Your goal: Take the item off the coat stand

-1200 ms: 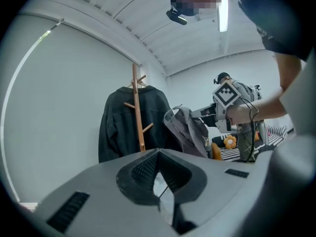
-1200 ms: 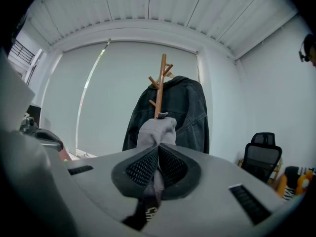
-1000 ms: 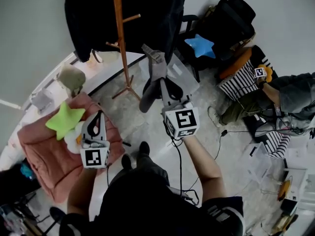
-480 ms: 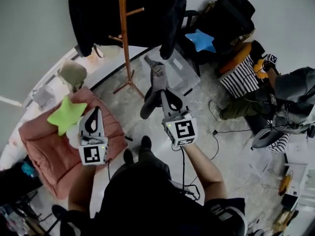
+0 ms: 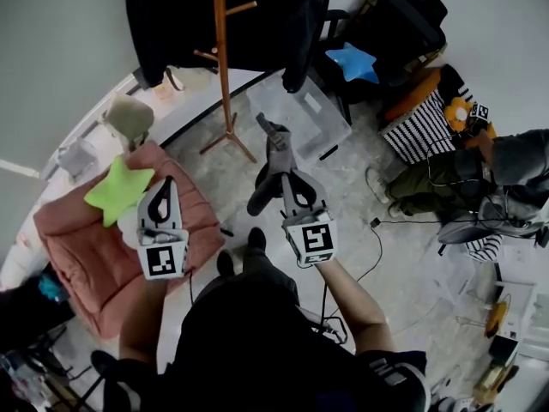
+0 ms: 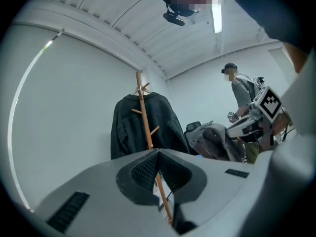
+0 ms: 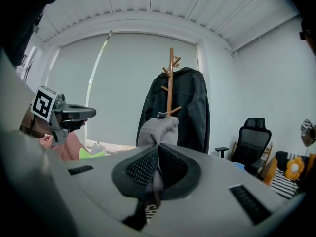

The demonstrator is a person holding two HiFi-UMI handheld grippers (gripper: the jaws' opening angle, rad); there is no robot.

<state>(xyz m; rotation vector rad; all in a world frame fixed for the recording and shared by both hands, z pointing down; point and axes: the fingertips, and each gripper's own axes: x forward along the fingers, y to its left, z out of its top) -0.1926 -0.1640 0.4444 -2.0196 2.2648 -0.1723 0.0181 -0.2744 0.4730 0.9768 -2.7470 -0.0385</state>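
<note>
Grey fabric item (image 5: 276, 148): pinched by its strap in the closed jaws of right gripper (image 5: 290, 177), clear of wooden coat stand (image 5: 225, 58). Long axis runs ahead from those jaws towards the stand. Left gripper (image 5: 165, 183): jaws pressed together, empty, farther from the item. Dark jacket (image 5: 171, 24) hangs on the stand.

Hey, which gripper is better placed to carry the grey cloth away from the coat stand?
Right. The right gripper is shut on the grey cloth, which hangs clear of the coat stand. The left gripper is shut on nothing, off to the side by the pink cushion.
</note>
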